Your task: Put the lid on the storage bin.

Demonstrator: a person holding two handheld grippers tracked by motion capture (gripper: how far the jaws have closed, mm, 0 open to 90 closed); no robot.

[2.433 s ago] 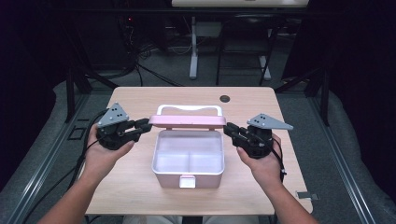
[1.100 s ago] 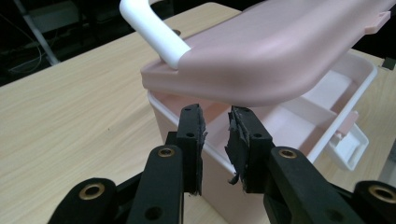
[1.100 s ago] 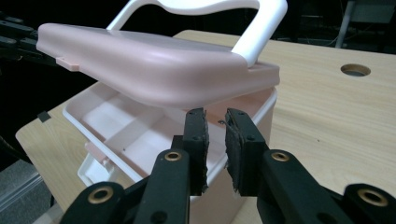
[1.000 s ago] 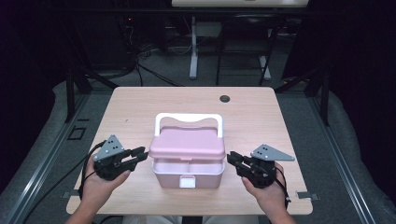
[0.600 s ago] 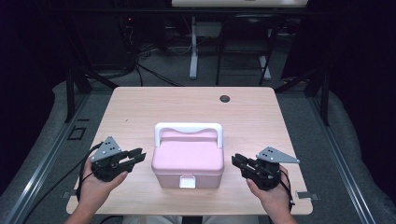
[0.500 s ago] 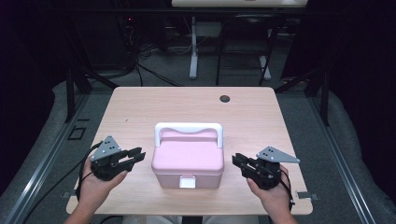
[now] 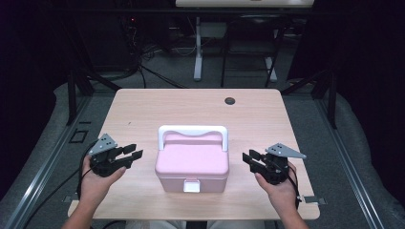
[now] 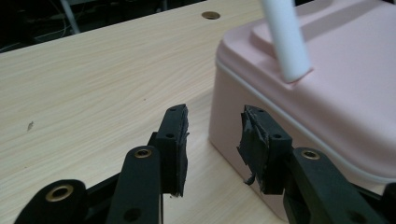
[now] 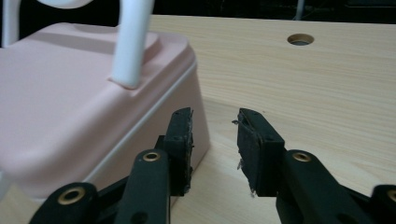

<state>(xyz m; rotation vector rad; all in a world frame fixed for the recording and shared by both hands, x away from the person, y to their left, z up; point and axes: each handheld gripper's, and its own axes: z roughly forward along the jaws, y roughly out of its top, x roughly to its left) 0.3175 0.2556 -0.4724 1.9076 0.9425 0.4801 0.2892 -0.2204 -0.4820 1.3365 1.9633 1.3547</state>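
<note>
Wooden table (image 7: 143, 109), closed pink box (image 7: 192, 164) between left tool (image 7: 128, 152) and right tool (image 7: 252, 159), both released, just opening, nothing between.

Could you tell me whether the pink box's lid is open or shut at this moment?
Shut: the lid sits flat on the pink box, its white handle upright on top.

A round dark cable hole (image 7: 230, 100) sat near the far edge of the pale wooden table (image 7: 143, 114).
</note>
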